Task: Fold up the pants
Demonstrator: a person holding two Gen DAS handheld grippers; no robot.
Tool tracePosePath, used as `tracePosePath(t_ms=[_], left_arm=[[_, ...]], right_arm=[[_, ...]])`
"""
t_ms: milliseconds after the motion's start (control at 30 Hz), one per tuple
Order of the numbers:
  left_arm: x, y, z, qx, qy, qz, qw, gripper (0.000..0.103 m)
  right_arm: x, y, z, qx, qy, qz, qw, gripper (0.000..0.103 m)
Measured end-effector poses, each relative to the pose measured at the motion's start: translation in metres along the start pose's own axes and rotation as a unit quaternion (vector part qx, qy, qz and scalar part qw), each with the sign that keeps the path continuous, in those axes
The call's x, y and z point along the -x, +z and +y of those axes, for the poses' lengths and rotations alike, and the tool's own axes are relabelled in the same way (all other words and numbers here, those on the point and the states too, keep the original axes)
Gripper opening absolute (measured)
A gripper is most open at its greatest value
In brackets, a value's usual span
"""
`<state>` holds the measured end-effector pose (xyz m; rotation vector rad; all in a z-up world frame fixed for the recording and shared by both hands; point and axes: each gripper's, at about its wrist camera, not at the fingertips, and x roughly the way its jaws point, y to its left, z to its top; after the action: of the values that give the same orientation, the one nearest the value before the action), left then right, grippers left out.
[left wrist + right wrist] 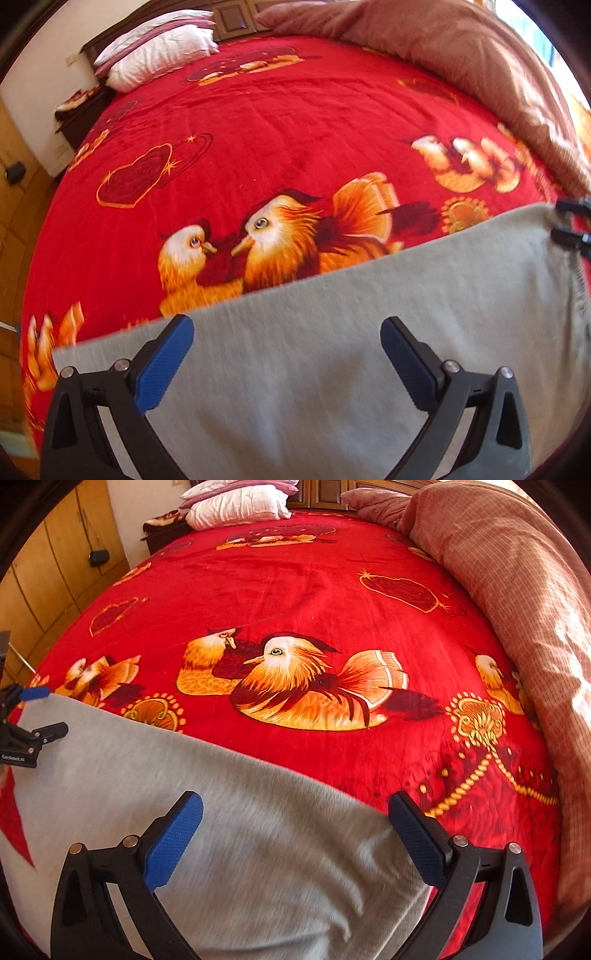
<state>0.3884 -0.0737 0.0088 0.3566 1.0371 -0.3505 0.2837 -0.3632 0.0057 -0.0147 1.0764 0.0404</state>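
Pants [332, 350] flat beneath both hand-held grippers, left [286, 341] and right [295, 821], fingers spread apart.

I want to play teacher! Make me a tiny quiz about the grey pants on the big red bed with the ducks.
1. True or false: the left hand-held gripper and the right hand-held gripper are both open.
2. The soft grey fabric pants lie on which? A) wooden floor B) red plush bedspread with orange ducks C) white pillow
3. Fill in: the bunched pinkish-brown quilt lies along the bed's ____ side in both views.

Key: 1 true; 2 B; 3 right.
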Motion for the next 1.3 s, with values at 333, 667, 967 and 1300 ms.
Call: tracePosePath(t_ms=[333, 667, 967, 1300], left_arm=[[-0.038, -0.006, 0.030, 0.024, -0.070, 0.026, 0.9970, 0.103], [-0.038, -0.004, 0.029, -0.003, -0.058, 0.020, 0.9981, 0.102], [-0.010, -0.006, -0.013, -0.073, -0.058, 0.007, 0.9956, 0.015], [0.036, -0.016, -0.012, -0.034, -0.050, -0.029, 0.9977, 0.003]], right_arm=[[-0.029, 0.003, -0.002, 0.026, 0.015, 0.025, 0.999, 0.098], [-0.026, 0.003, 0.003, 0.057, 0.030, 0.017, 0.998, 0.081], [-0.008, -0.002, 0.016, 0.067, 0.069, 0.005, 0.995, 0.005], [0.068, -0.029, 0.024, 0.072, 0.102, -0.056, 0.991, 0.004]])
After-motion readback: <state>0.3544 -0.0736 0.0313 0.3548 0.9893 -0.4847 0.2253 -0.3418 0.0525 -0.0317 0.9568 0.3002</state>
